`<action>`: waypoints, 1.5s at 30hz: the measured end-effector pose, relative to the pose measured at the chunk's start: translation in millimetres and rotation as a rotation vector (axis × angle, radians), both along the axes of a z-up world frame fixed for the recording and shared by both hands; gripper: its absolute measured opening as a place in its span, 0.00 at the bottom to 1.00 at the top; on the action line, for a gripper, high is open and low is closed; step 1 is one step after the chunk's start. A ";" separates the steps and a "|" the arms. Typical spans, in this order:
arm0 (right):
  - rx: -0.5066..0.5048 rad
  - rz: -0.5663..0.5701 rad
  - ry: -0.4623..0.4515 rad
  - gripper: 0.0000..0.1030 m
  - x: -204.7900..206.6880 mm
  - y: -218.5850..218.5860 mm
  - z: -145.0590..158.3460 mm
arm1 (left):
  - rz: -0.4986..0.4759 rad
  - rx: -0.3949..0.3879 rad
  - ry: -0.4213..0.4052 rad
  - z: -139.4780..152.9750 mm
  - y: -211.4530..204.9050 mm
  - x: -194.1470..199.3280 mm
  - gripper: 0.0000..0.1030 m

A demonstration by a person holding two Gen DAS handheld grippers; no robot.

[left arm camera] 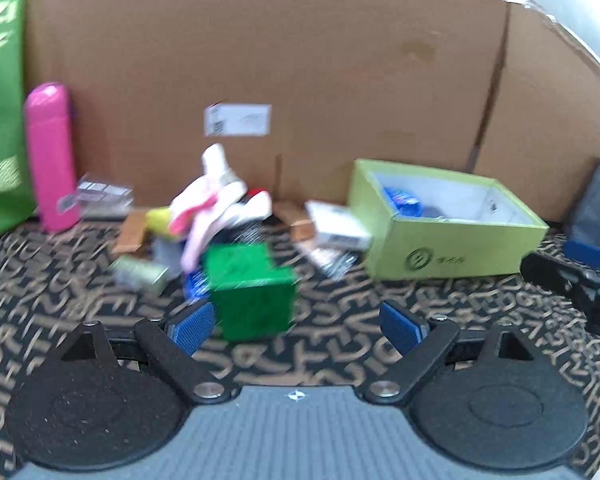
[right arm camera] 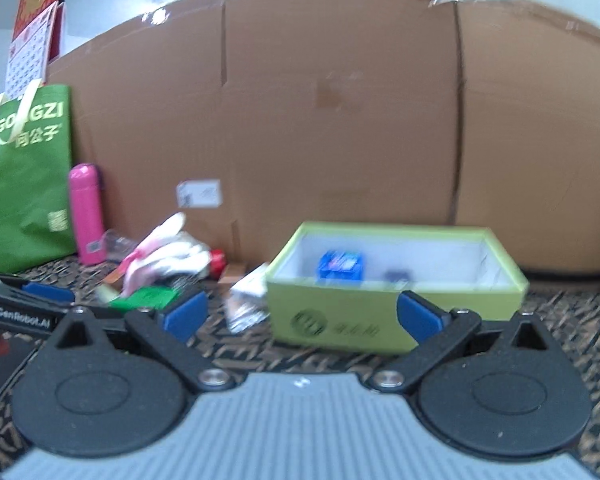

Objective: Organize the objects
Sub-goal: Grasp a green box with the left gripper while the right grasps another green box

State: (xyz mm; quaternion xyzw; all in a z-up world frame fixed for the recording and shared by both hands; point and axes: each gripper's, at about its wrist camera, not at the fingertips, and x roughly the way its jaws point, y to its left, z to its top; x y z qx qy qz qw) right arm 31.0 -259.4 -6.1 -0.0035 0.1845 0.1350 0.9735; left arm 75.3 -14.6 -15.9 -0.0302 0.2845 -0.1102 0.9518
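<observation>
Both claws stood wide apart and empty: the left claw [left arm camera: 296,326] faced a green cube [left arm camera: 250,290] on the patterned tabletop [left arm camera: 440,320], nothing pressing it. The right claw [right arm camera: 300,316] faced the open lime box [right arm camera: 380,320], a blue item [right arm camera: 340,266] inside.

Black linkage arms, blue ribbed fingers [left arm camera: 190,327], grey ridged base.
</observation>
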 end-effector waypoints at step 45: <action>-0.010 0.235 0.240 0.64 131.6 177.0 -82.0 | 0.012 -0.155 0.129 -47.4 111.0 6.1 0.66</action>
